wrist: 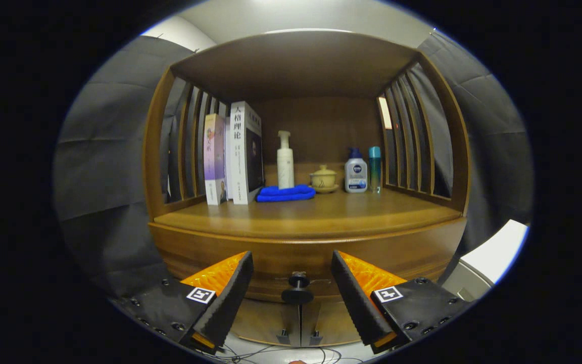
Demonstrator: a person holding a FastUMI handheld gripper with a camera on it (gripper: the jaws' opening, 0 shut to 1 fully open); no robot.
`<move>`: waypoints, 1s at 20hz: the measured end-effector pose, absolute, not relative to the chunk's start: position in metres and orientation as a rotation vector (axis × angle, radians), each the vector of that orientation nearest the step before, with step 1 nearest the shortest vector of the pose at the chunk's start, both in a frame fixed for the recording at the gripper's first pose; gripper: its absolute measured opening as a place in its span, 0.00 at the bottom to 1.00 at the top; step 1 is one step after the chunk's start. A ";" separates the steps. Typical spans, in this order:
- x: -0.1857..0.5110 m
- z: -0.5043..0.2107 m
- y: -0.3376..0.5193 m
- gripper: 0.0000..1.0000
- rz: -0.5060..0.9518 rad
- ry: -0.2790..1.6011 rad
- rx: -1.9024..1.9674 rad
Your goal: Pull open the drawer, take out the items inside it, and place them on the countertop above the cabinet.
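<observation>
A wooden cabinet stands straight ahead, its countertop (311, 215) under an open shelf bay. Below the countertop runs the closed drawer front (301, 258) with a dark round knob (297, 293) at its middle. My gripper (292, 263) is open, and the knob sits between the two fingers, slightly beyond their tips. The fingers do not touch the knob. The drawer's contents are hidden.
On the countertop stand upright books (235, 154) at the left, a folded blue cloth (286, 193), a white pump bottle (285, 162), a small lidded cup (324, 178), a white bottle (355, 172) and a teal bottle (374, 168). Two lower cabinet doors with small handles (298, 336) sit under the drawer.
</observation>
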State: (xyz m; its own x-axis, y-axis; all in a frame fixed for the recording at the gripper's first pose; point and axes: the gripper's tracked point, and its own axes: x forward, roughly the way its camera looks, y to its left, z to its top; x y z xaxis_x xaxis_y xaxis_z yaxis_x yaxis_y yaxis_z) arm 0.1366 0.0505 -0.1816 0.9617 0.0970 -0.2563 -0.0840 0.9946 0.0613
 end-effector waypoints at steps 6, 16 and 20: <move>0.142 -0.227 0.053 0.98 0.080 0.341 0.049; 0.148 -0.237 0.048 0.40 0.051 0.378 0.012; 0.142 -0.237 0.046 0.26 0.045 0.364 -0.007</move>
State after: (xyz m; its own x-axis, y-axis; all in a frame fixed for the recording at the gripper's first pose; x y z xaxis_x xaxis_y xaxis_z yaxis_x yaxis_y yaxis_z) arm 0.1423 0.0461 -0.2368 0.9334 0.0431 -0.3562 -0.0455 0.9990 0.0018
